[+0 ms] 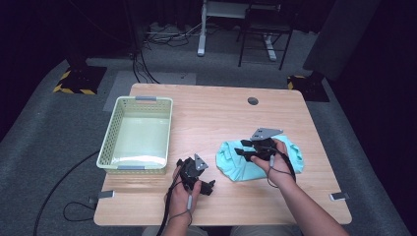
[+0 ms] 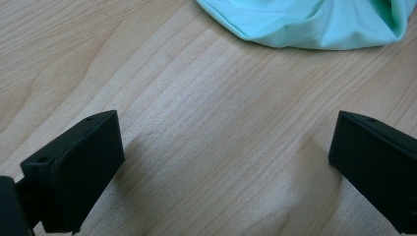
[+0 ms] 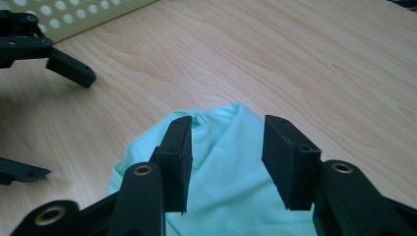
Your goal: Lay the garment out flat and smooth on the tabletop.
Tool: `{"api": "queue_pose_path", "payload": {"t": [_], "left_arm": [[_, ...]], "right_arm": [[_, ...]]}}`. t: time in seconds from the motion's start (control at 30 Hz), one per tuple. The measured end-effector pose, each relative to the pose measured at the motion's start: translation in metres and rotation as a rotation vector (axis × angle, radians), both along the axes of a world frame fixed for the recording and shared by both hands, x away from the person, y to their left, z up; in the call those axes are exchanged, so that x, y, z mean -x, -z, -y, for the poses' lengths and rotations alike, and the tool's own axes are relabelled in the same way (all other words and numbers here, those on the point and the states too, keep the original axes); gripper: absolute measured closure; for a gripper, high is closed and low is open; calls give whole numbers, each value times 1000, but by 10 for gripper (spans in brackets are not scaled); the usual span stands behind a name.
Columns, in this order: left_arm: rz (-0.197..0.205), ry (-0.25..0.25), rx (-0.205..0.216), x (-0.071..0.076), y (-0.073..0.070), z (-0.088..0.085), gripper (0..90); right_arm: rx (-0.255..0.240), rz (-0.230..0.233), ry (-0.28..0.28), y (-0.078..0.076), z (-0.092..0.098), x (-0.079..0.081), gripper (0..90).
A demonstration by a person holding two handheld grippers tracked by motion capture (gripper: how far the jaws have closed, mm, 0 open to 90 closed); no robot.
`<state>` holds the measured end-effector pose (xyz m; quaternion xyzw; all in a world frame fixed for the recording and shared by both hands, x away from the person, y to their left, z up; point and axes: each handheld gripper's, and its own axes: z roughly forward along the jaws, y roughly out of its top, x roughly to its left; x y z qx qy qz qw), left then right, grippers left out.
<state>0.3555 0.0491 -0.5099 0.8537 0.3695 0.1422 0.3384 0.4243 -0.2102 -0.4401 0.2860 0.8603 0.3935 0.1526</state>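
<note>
Mint-green cloth (image 1: pixel 259 160) bunched on the wooden table (image 1: pixel 206 118), directly under and just ahead of the right gripper (image 3: pixel 227 147), long axis running sideways across that gripper's reach, far closer to it than to the left gripper (image 1: pixel 204 184). Right jaws spread partway with no fabric pinched between them, hovering just above the heap and tilted down toward it. Left jaws wide apart over bare wood, cloth edge (image 2: pixel 305 24) ahead and well apart, pale basket (image 1: pixel 135 135) just beyond that left hand.
</note>
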Motion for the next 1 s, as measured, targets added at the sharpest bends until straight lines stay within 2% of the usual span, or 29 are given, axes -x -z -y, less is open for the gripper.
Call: {"api": "queue_pose_path", "payload": {"t": [0.2,0.47,0.57,0.73,0.83,0.9,1.0], "left_arm": [[1,1,-2,0,0,0,1],[1,0,-2,0,0,0,1],[1,0,-1,0,0,0,1],[1,0,-2,0,0,0,1],[1,0,-1,0,0,0,1],[2,0,-1,0,0,0,1],[1,0,-2,0,0,0,1]], "right_arm": [[4,-2,49,2,22,-4,542],[34,-18,122,12,47,-14,516],[48,-46,153,21,57,-20,515],[60,-90,167,34,60,-26,516],[98,-130,195,48,63,-32,520],[53,-127,226,53,67,-34,565],[52,-111,252,53,68,-35,600]]}}
